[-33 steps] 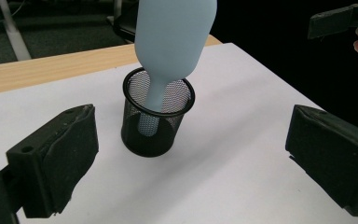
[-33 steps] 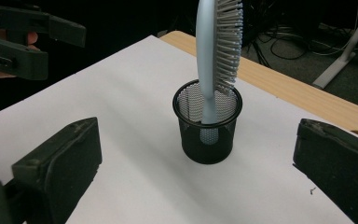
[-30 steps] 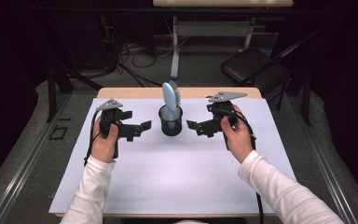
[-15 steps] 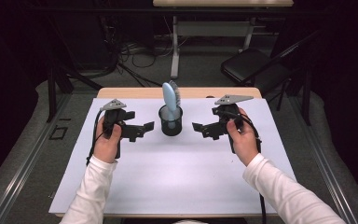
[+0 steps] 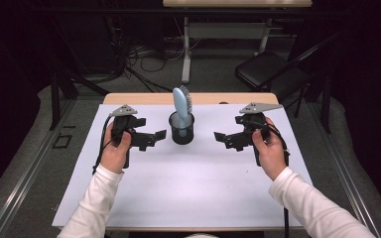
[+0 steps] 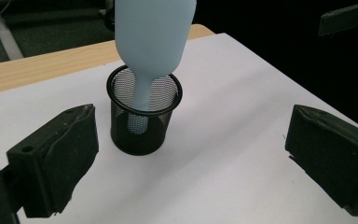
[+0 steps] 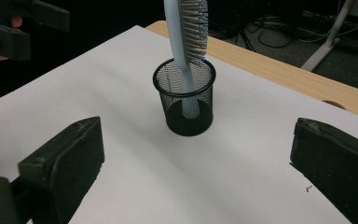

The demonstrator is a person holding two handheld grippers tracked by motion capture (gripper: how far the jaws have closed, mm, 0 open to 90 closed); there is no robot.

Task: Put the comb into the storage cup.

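Note:
A black mesh cup (image 5: 181,130) stands on the white sheet (image 5: 188,193) near the table's far edge. A light blue hairbrush (image 5: 180,101) stands in it handle down, its bristles facing right. My left gripper (image 5: 152,138) is just left of the cup, open and empty, jaws pointing at it. My right gripper (image 5: 225,140) is farther off on the cup's right, also open and empty. In the left gripper view the cup (image 6: 144,119) and brush back (image 6: 151,42) lie ahead between the wide jaws. The right gripper view shows the cup (image 7: 186,102) and the bristled brush (image 7: 189,32) ahead.
The wooden tabletop (image 5: 139,98) shows as a strip beyond the sheet. A dark folding chair (image 5: 265,69) and desk legs with cables stand on the floor behind the table. The person's white sleeves (image 5: 96,203) reach in from the near edge.
My right gripper has drawn back to the right, away from the cup. The left gripper, the cup and the brush have hardly moved.

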